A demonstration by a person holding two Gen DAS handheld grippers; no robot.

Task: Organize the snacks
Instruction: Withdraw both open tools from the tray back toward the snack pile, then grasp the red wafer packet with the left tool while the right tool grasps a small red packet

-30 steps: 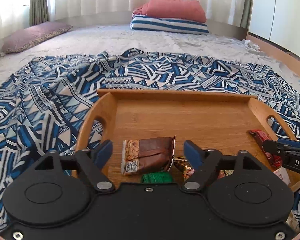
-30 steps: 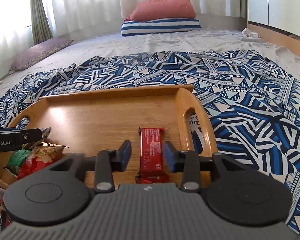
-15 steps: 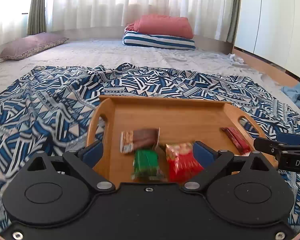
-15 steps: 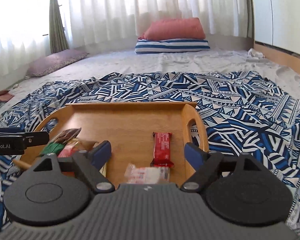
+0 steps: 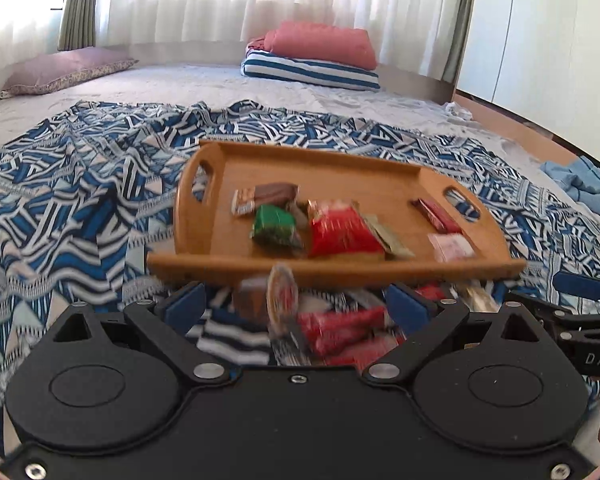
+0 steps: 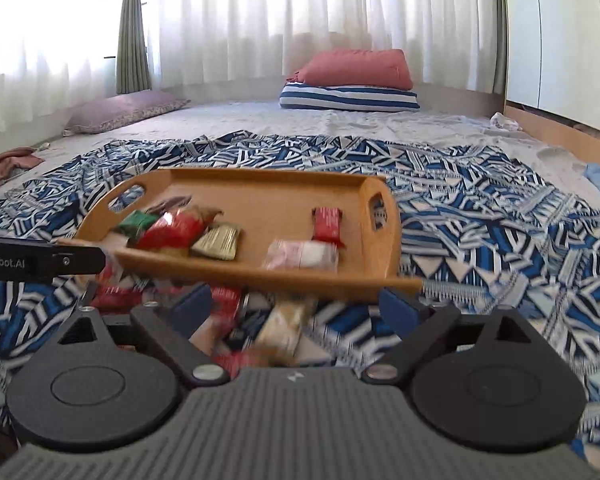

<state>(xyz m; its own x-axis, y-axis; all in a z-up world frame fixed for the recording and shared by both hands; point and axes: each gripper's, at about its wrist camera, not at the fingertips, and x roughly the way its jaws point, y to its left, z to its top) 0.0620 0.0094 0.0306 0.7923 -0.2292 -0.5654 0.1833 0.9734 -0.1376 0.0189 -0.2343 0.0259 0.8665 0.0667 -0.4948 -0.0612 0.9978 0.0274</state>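
While both of our tools hung with fingers spread wide and gripping nothing, a wooden tray [image 5: 204, 208] sat on a blue-and-white patterned blanket [image 5: 60, 200] covering the bed. Our left tool [image 5: 296, 306] hovered just short of the tray's near rim, and our right tool [image 6: 296, 304] did the same beside it.

Inside the tray, toward its left end, lay a brown wrapped bar [image 5: 266, 197], a green packet [image 5: 275, 226] just nearer to us, and a red bag [image 5: 342, 228] touching a gold packet [image 6: 217, 242] on its right. Toward the tray's right end, a slim red bar [image 6: 327, 224] lay near the handle cutout, with a pale pink-and-white packet [image 6: 302, 255] close to the near rim.

On the blanket between the tray's near rim and our tools, a loose pile of snacks [image 5: 332, 328] was scattered, mostly red wrappers, too blurred for us to tell apart.

At the bed's far edge, a red pillow [image 6: 356, 68] rested on a striped cushion [image 6: 348, 98], and a mauve pillow [image 6: 124, 110] lay toward the far-left corner before white curtains [image 6: 300, 20].
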